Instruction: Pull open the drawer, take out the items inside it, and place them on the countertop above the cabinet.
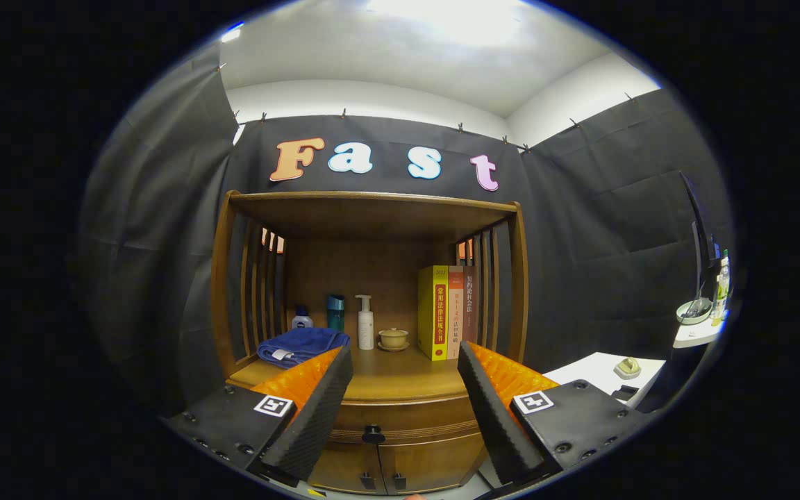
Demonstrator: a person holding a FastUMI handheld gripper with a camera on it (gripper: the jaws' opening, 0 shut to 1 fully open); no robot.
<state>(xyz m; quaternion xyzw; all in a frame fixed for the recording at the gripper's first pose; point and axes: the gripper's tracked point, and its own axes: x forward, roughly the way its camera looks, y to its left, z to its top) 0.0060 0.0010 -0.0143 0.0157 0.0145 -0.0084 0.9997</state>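
Gripper view: the gripper (403, 410), fingers spread apart and empty, faces the wooden cabinet (372, 278); the drawer (403, 423) sits shut, its dark knob (373, 435) between the fingers (nearer the left). Opening, emptying and placing on the countertop (400, 378) all remain.
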